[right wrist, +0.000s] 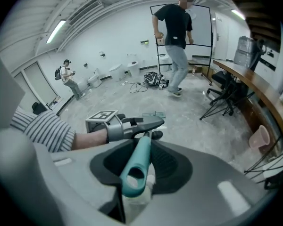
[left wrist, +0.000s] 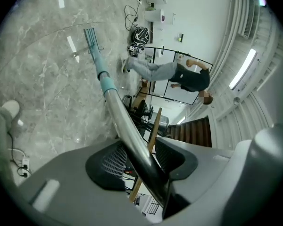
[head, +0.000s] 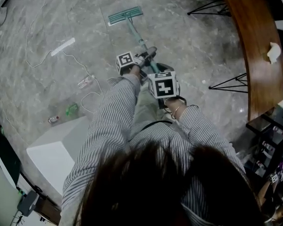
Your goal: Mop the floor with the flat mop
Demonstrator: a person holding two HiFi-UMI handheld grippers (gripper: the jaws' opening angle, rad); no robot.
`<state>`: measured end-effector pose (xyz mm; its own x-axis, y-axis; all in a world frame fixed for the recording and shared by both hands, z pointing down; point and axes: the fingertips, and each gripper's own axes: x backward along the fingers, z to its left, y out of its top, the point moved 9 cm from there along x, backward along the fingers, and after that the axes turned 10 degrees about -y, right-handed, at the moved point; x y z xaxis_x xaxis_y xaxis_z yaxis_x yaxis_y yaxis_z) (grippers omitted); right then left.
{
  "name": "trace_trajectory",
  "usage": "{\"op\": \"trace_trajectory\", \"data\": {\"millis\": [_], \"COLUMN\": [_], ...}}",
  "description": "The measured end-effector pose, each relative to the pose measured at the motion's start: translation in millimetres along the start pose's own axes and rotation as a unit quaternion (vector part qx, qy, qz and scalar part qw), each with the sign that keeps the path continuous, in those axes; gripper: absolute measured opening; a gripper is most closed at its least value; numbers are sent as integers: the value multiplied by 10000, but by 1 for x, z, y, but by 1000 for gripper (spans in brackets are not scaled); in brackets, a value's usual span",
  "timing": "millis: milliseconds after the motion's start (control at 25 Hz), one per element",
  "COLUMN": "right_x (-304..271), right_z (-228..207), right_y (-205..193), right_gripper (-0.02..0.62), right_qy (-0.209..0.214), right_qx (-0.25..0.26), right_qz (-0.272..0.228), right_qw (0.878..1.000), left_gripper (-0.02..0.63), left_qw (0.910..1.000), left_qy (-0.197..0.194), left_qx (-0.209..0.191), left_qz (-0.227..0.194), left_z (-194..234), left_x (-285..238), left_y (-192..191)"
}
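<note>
I hold the flat mop (head: 135, 32) in both grippers, out in front of me on the grey marbled floor (head: 47, 27). My left gripper (left wrist: 140, 155) is the forward one. It is clamped on the silver stretch of the pole (left wrist: 121, 114), which crosses slantwise between the two dark ribbed pads and bears on both. My right gripper (right wrist: 142, 163) sits behind it, closer to my body. It pinches the teal grip (right wrist: 139, 149) at the pole's very end (from its own camera I look straight into the hanging hole).

From the head view the pole slopes away from me and down to the mop head (head: 125, 15), which lies flat on the floor near the top of the picture. A striped sleeve (head: 118, 107) runs out to the left gripper, and both marker cubes face up.

Off to the left of the mop a white strip (head: 62, 46) lies on the floor. Nearer me there is a power strip (head: 85, 82) with its cable, a green bottle (head: 71, 109) and a white block (head: 52, 154). To the right curves a wooden worktop (head: 252, 41) on black legs, with a pinkish cup (right wrist: 259, 138) on it. Across the room, past the mop head, a person in a black top (right wrist: 172, 20) stands by a frame.
</note>
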<state>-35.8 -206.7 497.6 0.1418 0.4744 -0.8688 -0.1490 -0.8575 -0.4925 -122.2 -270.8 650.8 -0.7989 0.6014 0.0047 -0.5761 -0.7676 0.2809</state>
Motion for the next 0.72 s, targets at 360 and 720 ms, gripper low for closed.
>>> {"op": "trace_trajectory", "data": {"millis": [360,720], "right_x": [83,161], "right_z": [-44,-75], "right_y": [-138,-263], "right_gripper": [117,117], "right_qy": [173,269], "right_qx": [58,165], "right_qz": [135,232], "right_qw": [9997,9992], "left_gripper": [166,160], "left_qw": [9999,9988], "left_qy": [-82,-335], "left_qx": [139,252], "left_qz": [16,-243], "left_z": [47,86], "left_x": [36,75], "left_y": [-157,-304]}}
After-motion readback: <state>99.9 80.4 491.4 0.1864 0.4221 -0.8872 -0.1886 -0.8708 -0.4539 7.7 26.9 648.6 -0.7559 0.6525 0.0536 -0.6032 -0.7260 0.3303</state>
